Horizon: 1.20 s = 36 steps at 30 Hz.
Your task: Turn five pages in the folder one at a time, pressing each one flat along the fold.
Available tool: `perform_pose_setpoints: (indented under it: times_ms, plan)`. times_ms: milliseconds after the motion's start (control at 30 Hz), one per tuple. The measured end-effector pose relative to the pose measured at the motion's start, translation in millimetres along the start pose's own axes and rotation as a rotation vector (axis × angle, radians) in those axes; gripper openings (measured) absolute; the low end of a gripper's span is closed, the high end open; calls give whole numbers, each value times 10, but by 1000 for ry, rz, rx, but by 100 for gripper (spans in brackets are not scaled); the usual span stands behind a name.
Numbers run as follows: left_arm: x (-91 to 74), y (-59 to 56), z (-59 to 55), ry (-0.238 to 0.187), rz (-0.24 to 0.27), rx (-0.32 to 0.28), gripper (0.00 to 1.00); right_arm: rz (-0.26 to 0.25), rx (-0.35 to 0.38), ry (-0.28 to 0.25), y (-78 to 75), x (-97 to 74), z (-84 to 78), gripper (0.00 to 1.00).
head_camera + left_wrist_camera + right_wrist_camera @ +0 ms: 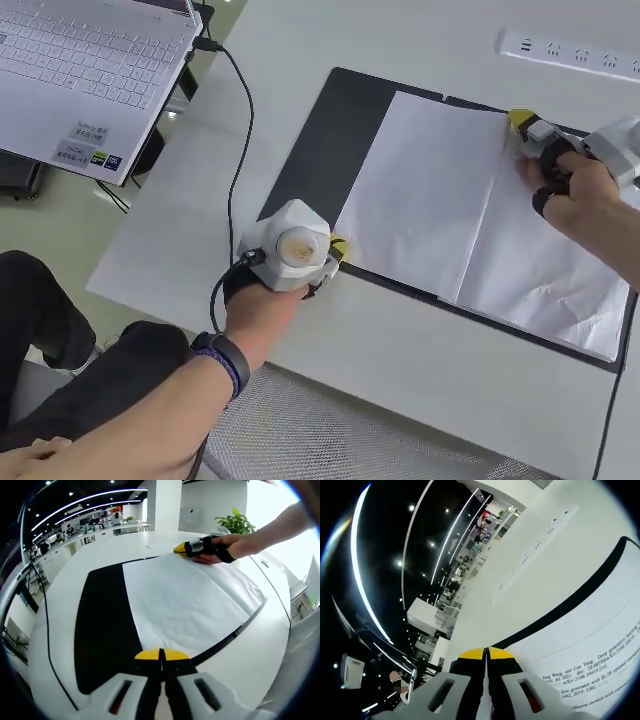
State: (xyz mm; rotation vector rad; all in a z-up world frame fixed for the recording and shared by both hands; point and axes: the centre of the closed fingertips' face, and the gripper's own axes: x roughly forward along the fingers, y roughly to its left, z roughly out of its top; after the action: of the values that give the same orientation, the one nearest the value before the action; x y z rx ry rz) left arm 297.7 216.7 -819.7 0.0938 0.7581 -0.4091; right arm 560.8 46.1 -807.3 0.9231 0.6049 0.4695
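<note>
Two white pages (425,200) flat inside the open black folder (320,150).

The folder (318,160) cover is smooth, matt black. Its pages (430,200) are thin white paper, matt and faintly creased. The worktop (470,370) is smooth white with a dull sheen. The left claw (338,248) and right claw (521,121) have white plastic shells and yellow tips.
</note>
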Motion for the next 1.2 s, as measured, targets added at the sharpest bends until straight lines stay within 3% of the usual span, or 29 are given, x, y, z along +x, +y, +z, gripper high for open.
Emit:
perform_pose_setpoints:
  times_ms: [133,233,500,767,1000,1100,1200]
  plan:
    - [0,-3,1,2,-3,9,0,15,-59,34,44,-45,-77,0]
    - [0,-3,1,3,-5,12,0,67,-98,91,115,-118,-213,0]
    - [-2,-3,0,3,4,1,0,118,-147,169,203,-372,-464,0]
    - [4,-1,-4,4,0,6,0,141,-151,188,236,-586,-681,0]
    - [-3,-6,-4,2,-12,14,0,168,-141,199,444,-865,-932,0]
    - [2,-4,-7,8,-21,26,0,182,-143,213,406,-800,-873,0]
    - [-1,-6,-7,8,-21,27,0,189,-134,219,479,-927,-985,0]
